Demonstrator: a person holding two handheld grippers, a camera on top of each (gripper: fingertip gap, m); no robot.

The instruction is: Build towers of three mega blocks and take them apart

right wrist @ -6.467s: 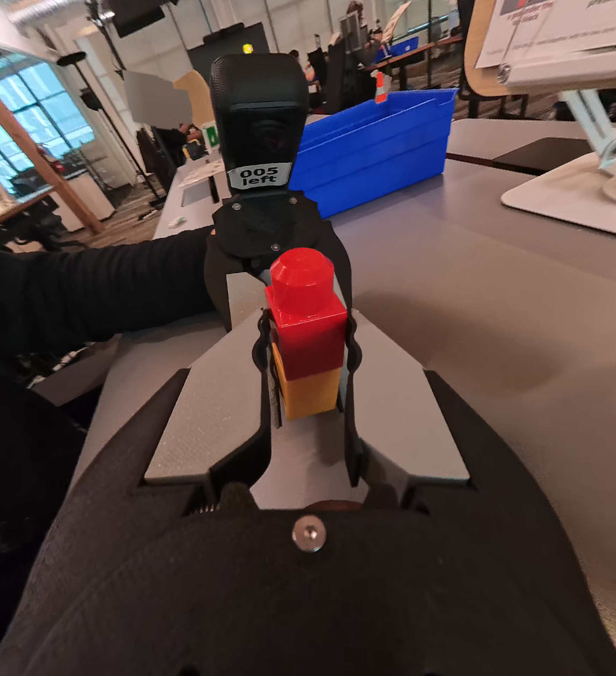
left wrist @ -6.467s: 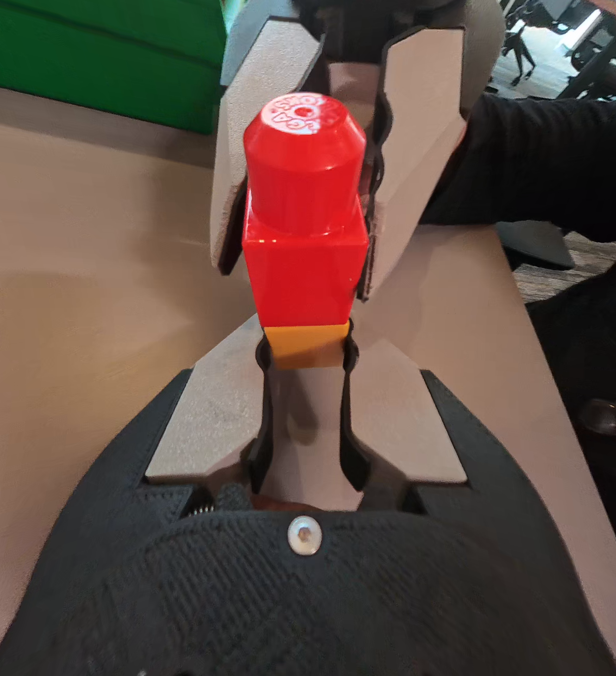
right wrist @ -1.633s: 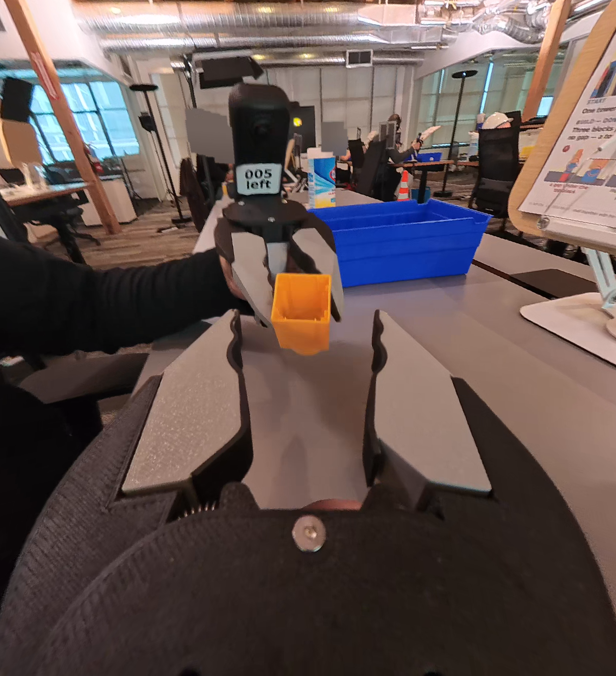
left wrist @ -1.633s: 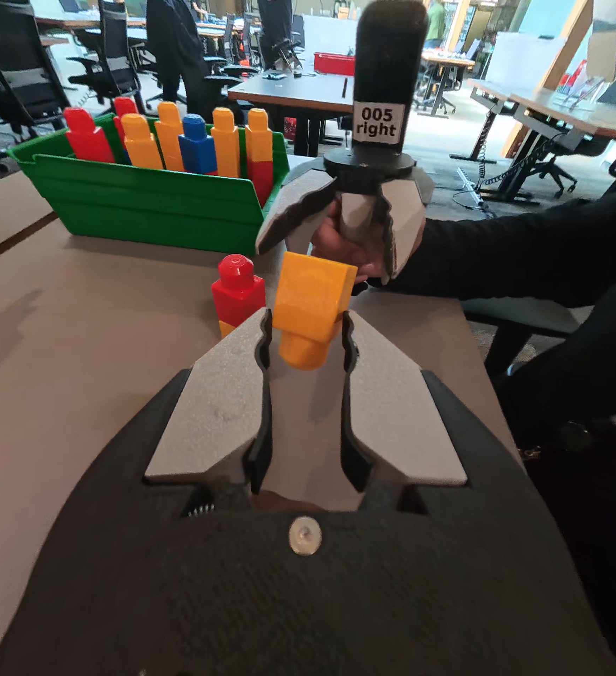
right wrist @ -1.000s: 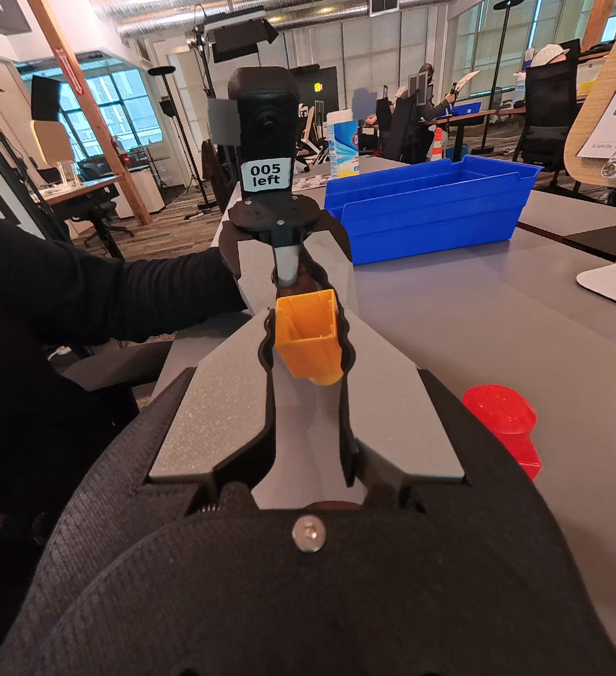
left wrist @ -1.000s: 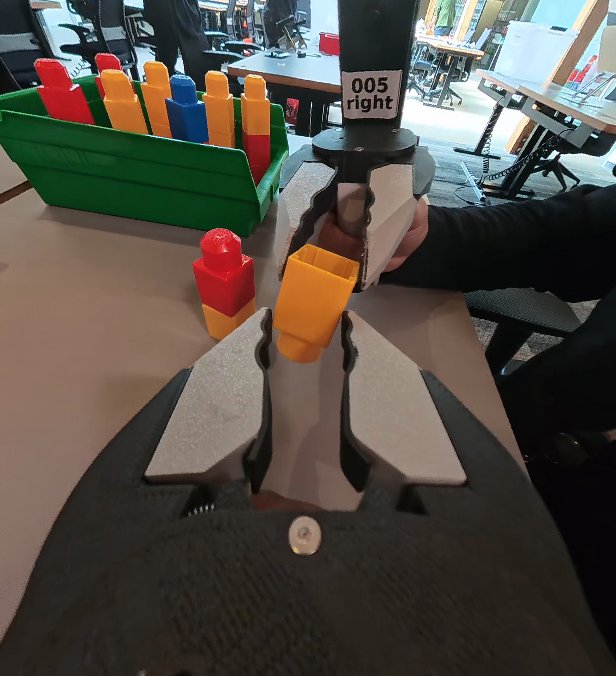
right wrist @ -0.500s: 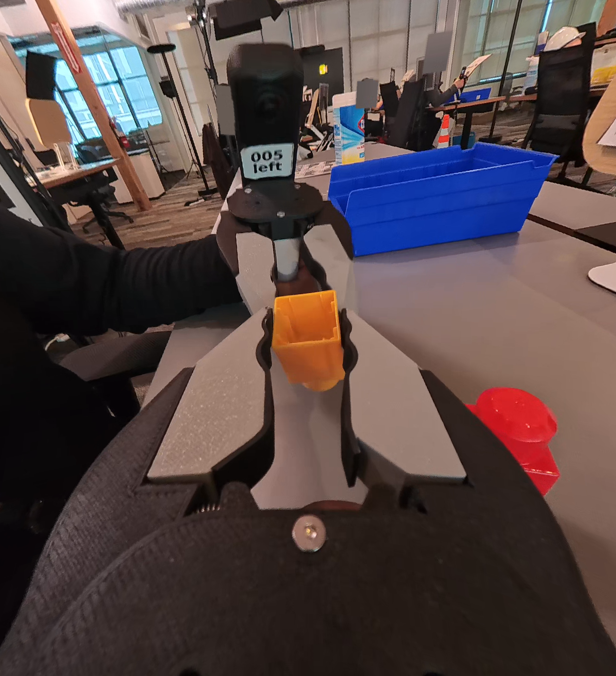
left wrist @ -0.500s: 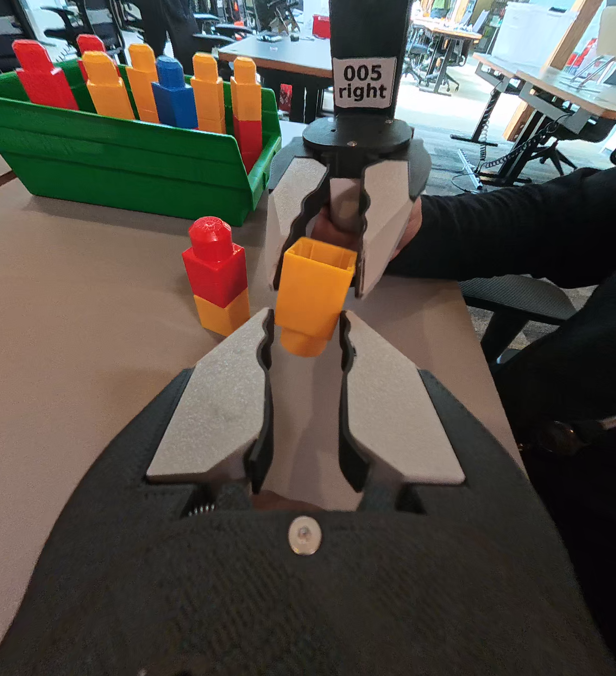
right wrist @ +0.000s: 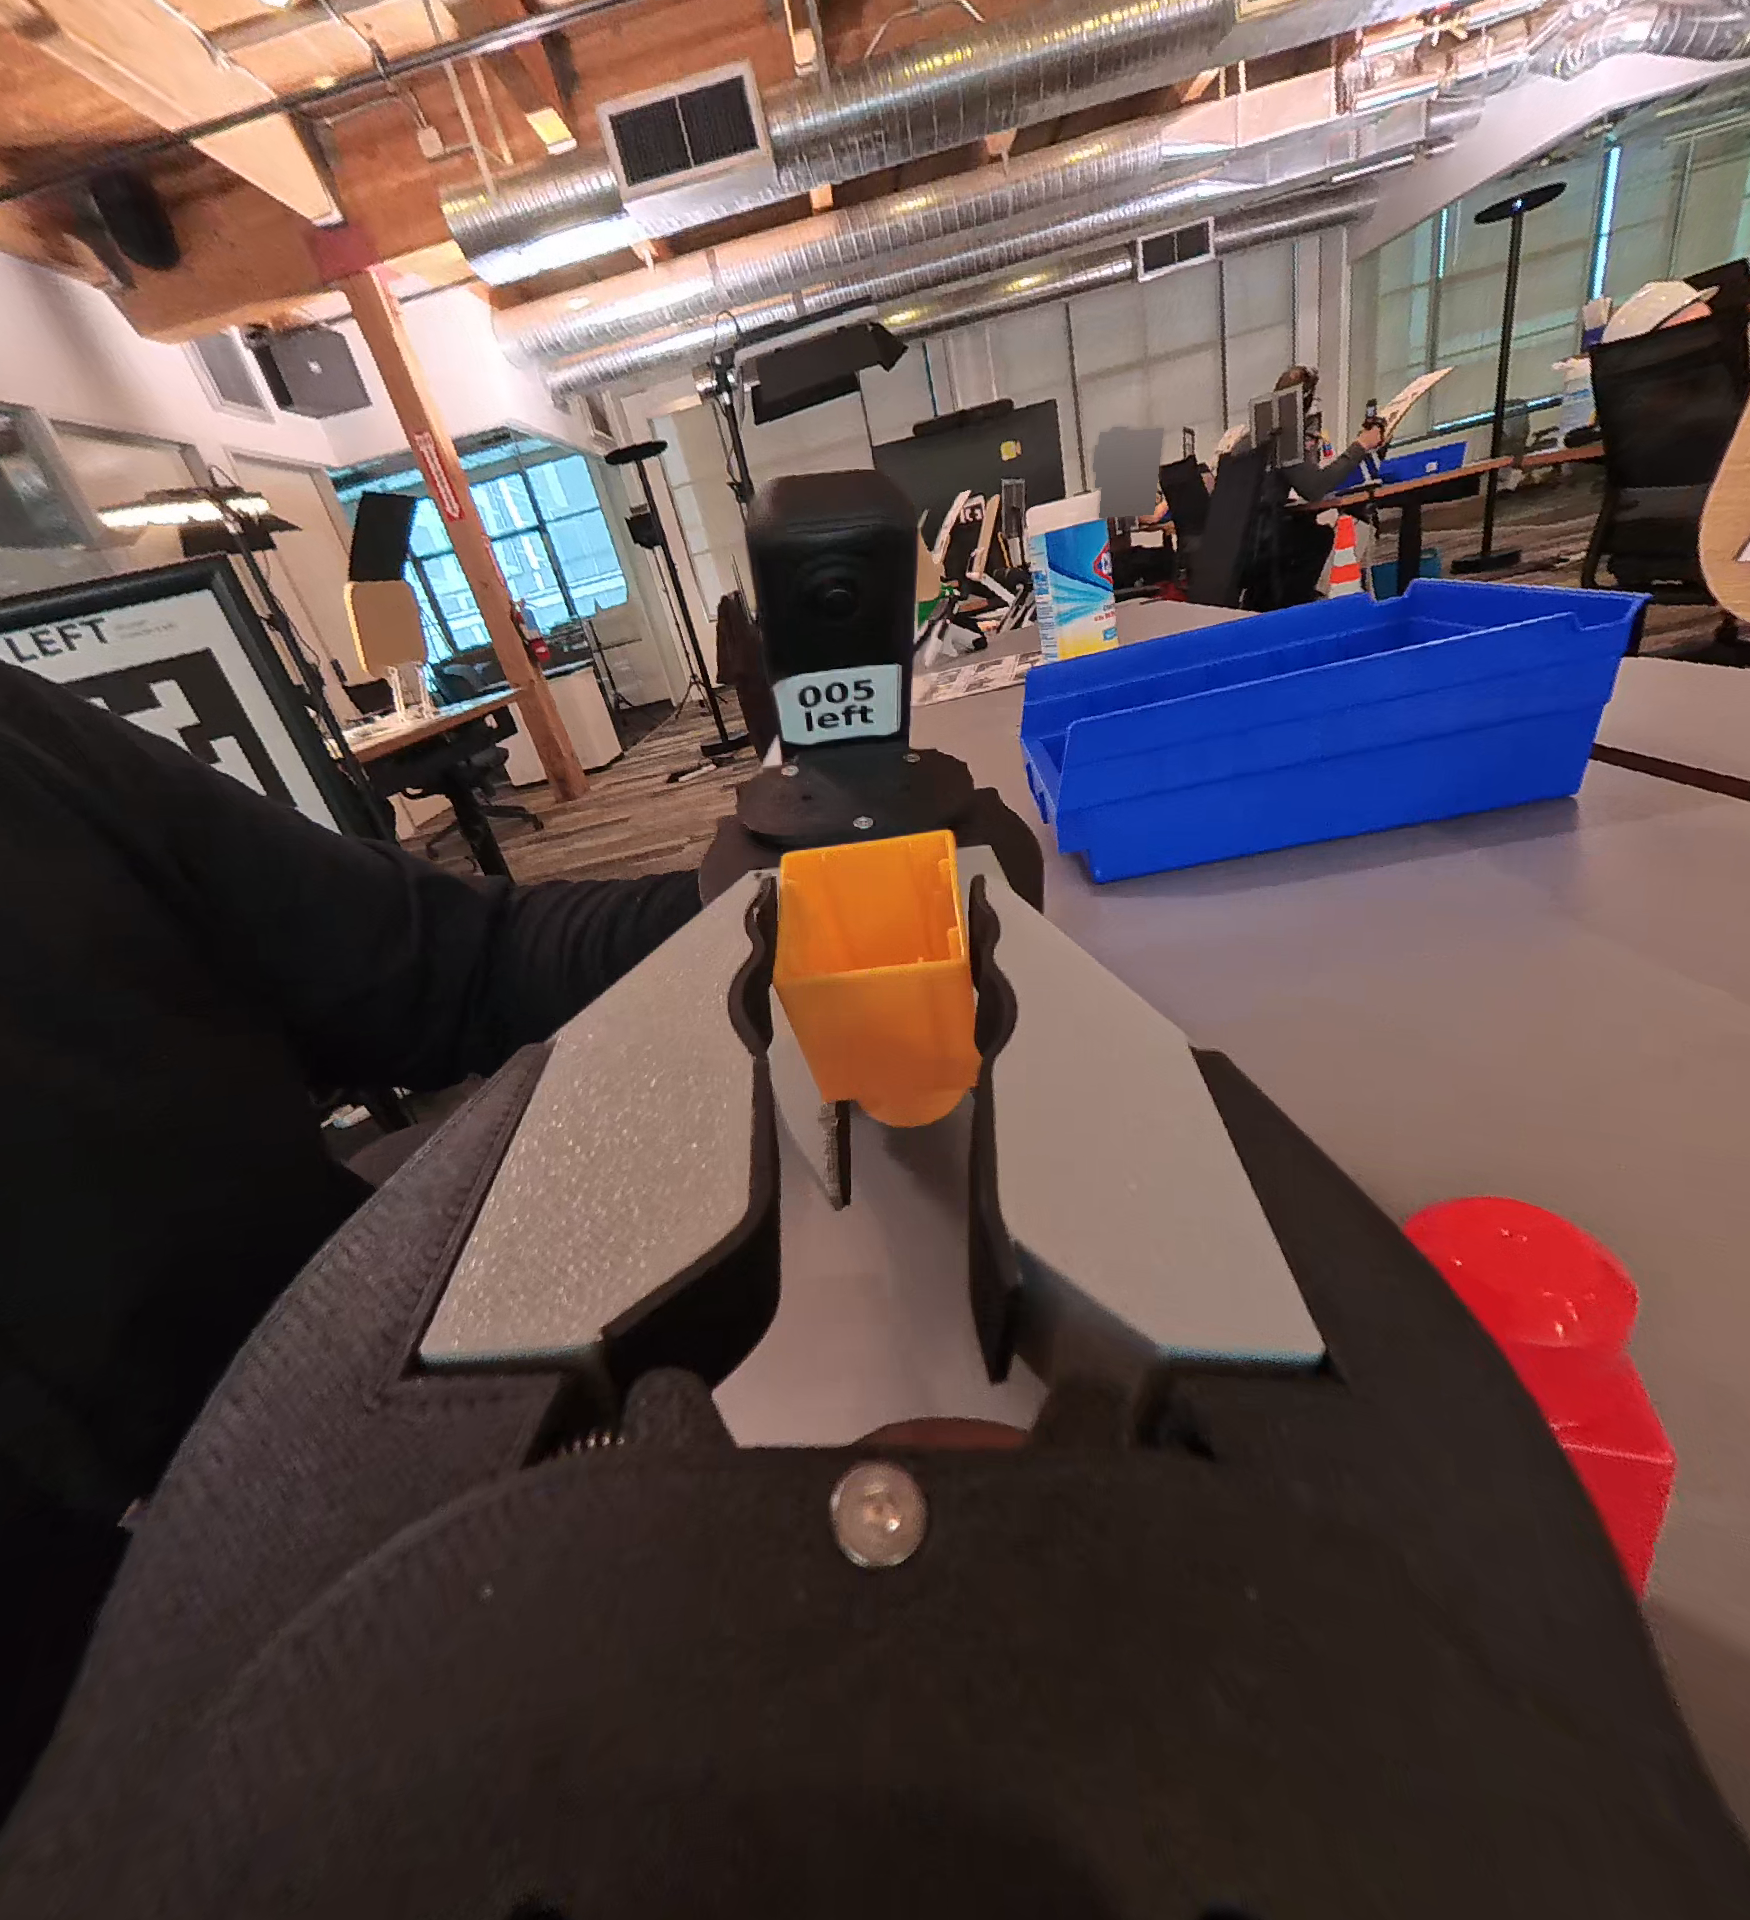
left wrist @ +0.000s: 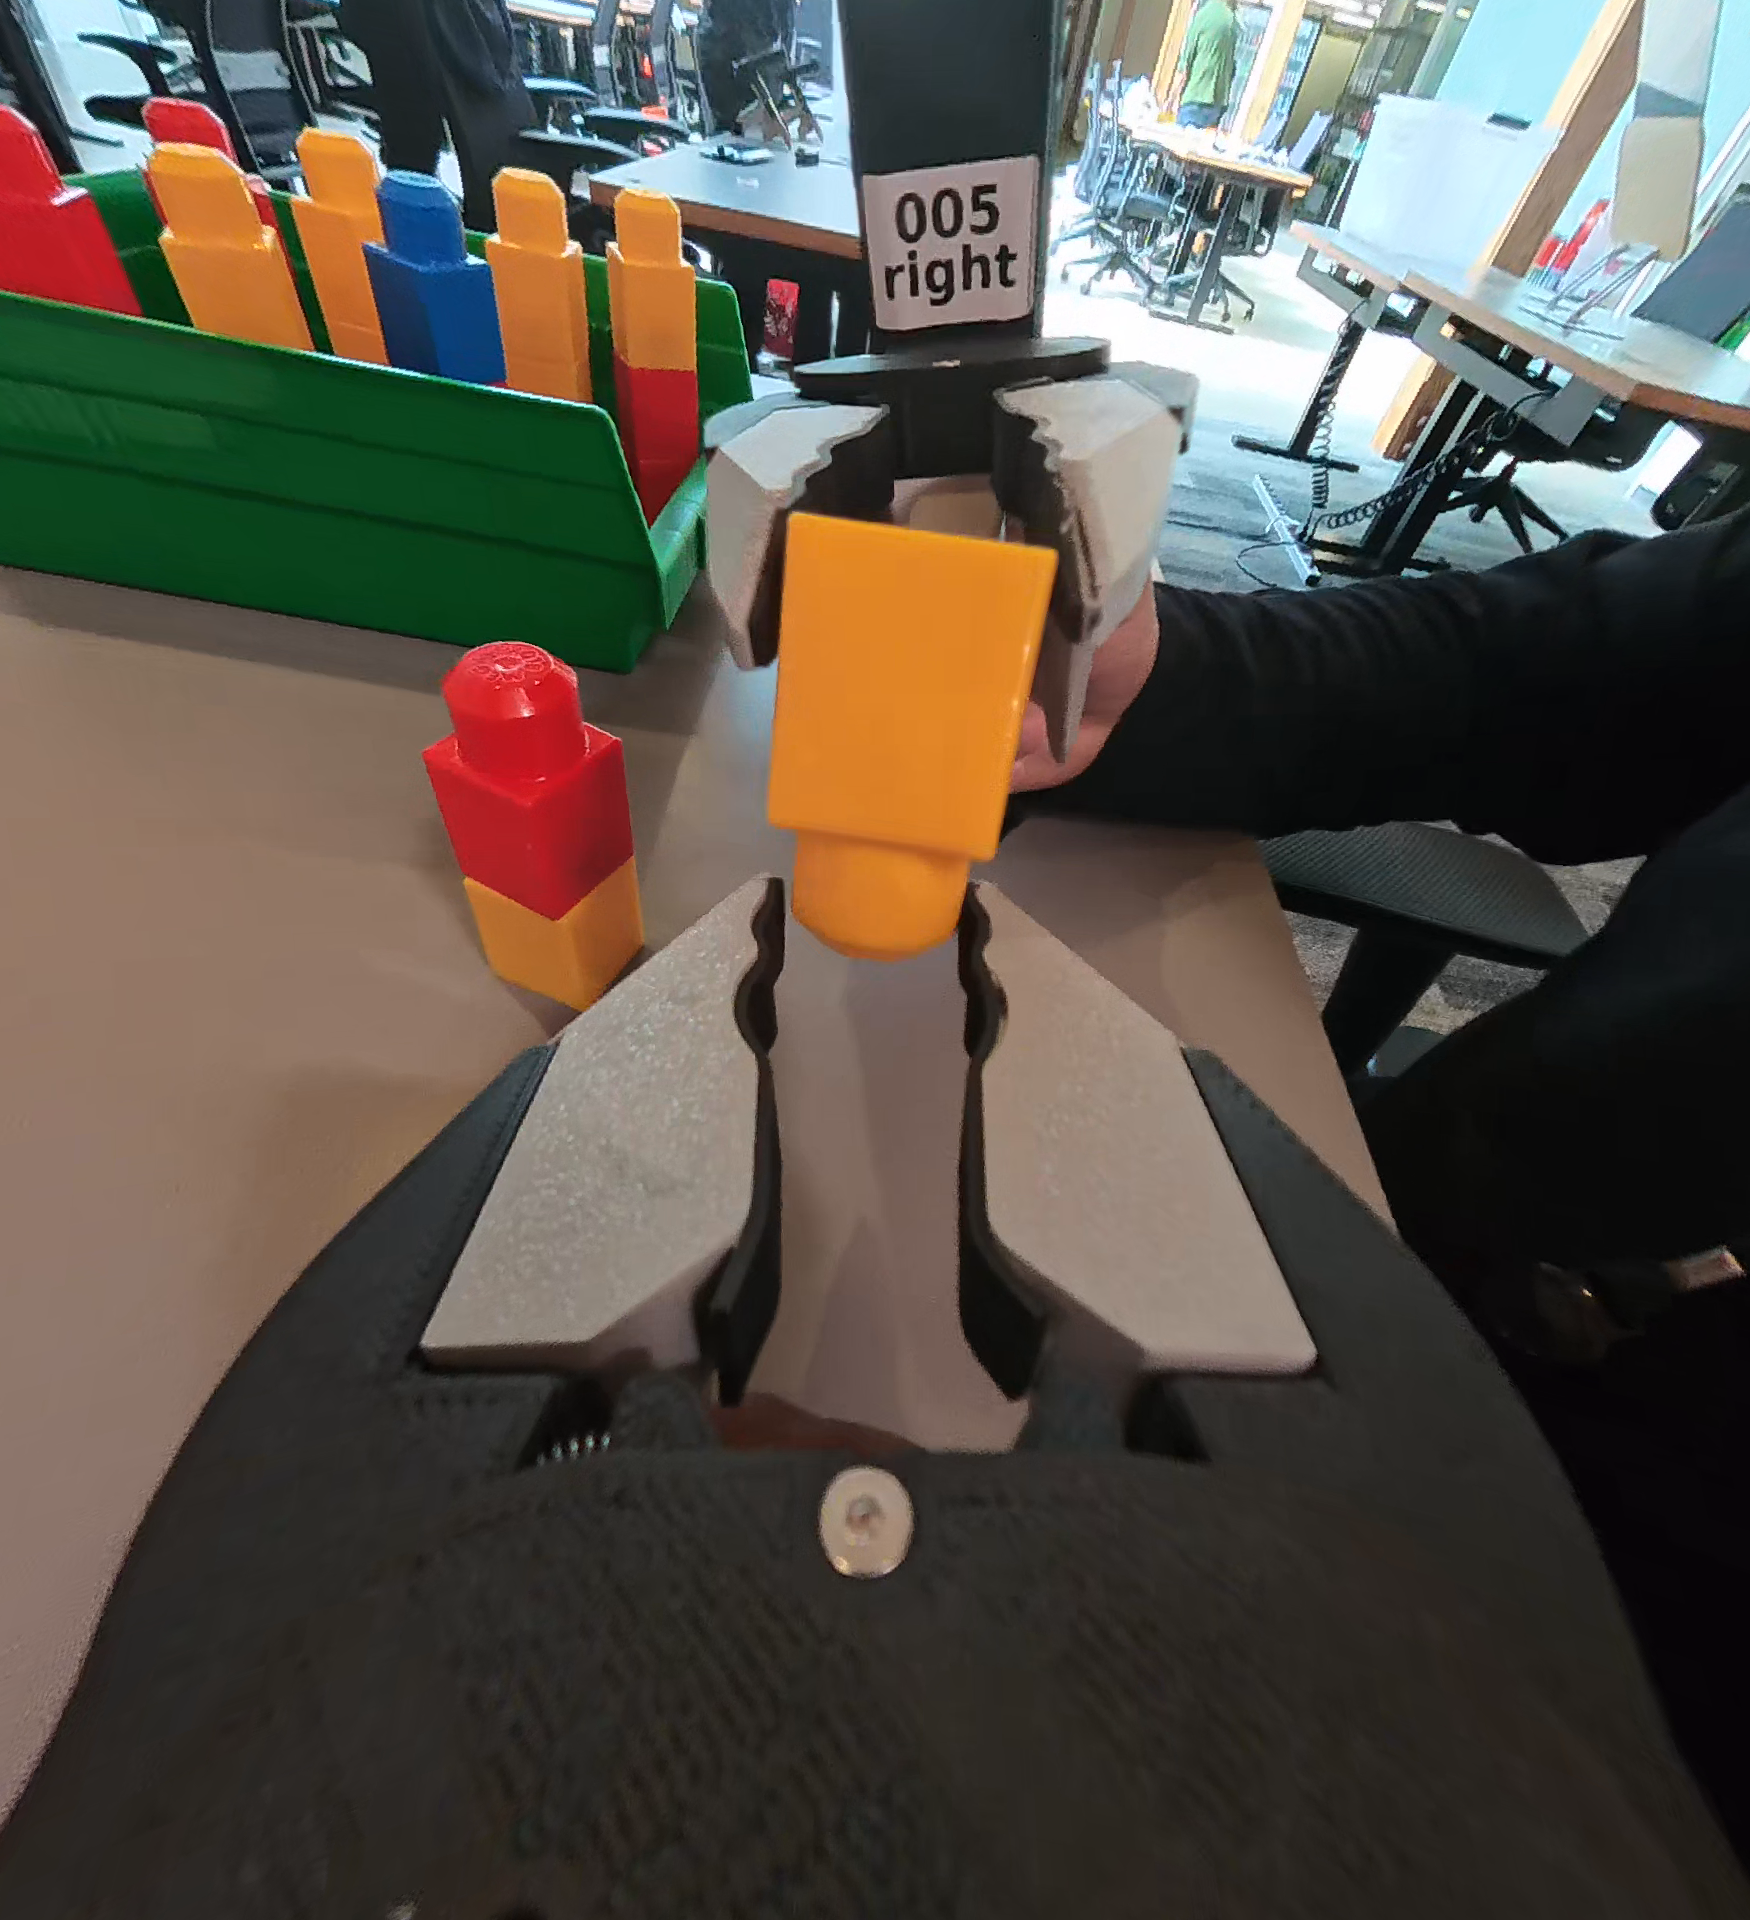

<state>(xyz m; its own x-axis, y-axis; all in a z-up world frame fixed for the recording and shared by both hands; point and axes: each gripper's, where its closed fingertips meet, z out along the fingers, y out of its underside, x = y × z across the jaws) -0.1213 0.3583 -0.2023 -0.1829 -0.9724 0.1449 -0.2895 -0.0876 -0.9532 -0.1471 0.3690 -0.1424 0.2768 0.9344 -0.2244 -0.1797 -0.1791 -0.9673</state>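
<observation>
The right gripper (right wrist: 871, 966) is squeezing an orange block (right wrist: 876, 997) upside down in the air. The left gripper (left wrist: 866, 925) is touching its round knob, just right of a red-and-orange tower (left wrist: 538, 831).

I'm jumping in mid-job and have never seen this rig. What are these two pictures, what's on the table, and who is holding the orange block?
There is no robot arm: a person holds a two-finger gripper in each hand, and each picture comes from a camera on one gripper, looking along its fingers. The right gripper clamps the orange block by its square body, open end up. In the left wrist view that block hangs stud down, its stud at the left gripper fingertips; contact there is unclear. On the table stands a red-on-orange stack, beside a green bin of finished towers. A blue bin sits farther along.
</observation>
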